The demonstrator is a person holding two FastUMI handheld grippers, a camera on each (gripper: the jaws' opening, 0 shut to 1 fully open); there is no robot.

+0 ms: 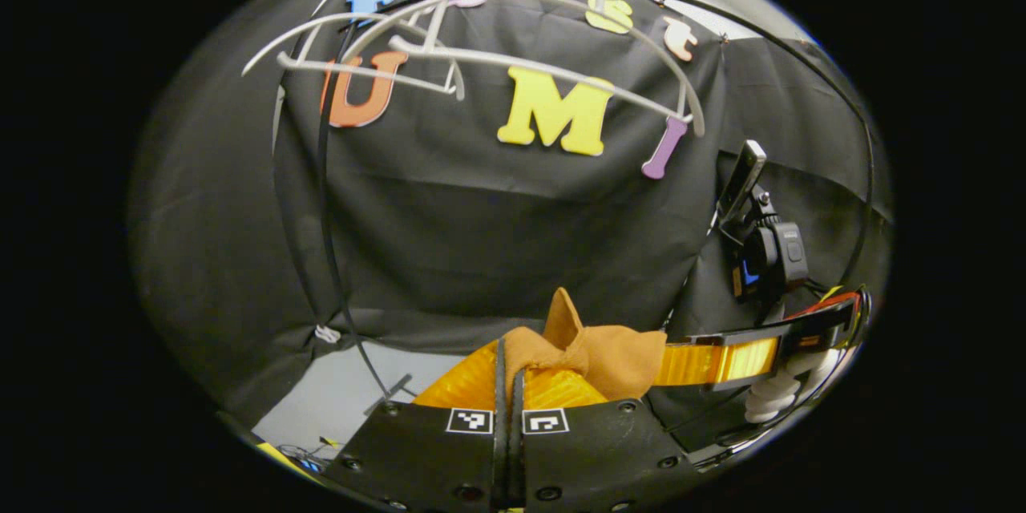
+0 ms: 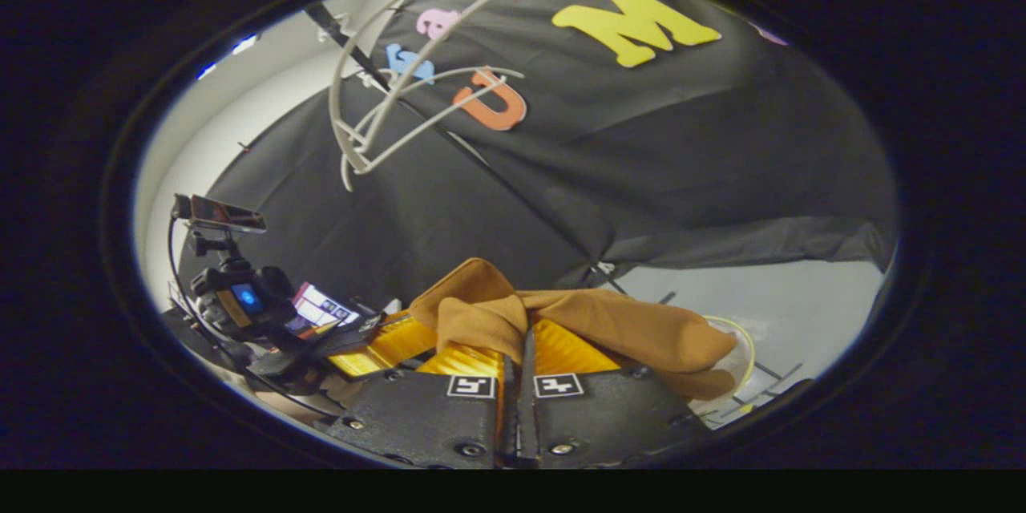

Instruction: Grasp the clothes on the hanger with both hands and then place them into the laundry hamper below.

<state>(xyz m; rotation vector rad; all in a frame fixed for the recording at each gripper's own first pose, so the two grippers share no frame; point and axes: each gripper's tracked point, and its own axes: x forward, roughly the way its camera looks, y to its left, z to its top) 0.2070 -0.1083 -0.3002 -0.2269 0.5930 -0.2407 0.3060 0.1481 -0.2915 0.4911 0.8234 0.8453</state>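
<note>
A brown garment (image 1: pixel 601 357) is bunched at the tips of my left gripper (image 1: pixel 509 365), whose fingers are shut on a fold of it. In the right gripper view the same brown garment (image 2: pixel 633 325) drapes off to the right, and my right gripper (image 2: pixel 521 349) is shut on its bunched end. The right gripper (image 1: pixel 721 362) also reaches in from the right of the left gripper view, held by a gloved hand (image 1: pixel 773 394). Bare white hangers (image 1: pixel 489 56) hang above, away from the cloth. A pale round rim (image 2: pixel 747 353) shows under the garment's far end.
The white hangers (image 2: pixel 377 116) hang on a thin dark rail before the black cloth wall. A grey floor (image 2: pixel 801 304) lies below. The left gripper's body with a phone mount (image 2: pixel 232 280) sits at the left. A similar mount (image 1: pixel 757 232) rides on the right gripper.
</note>
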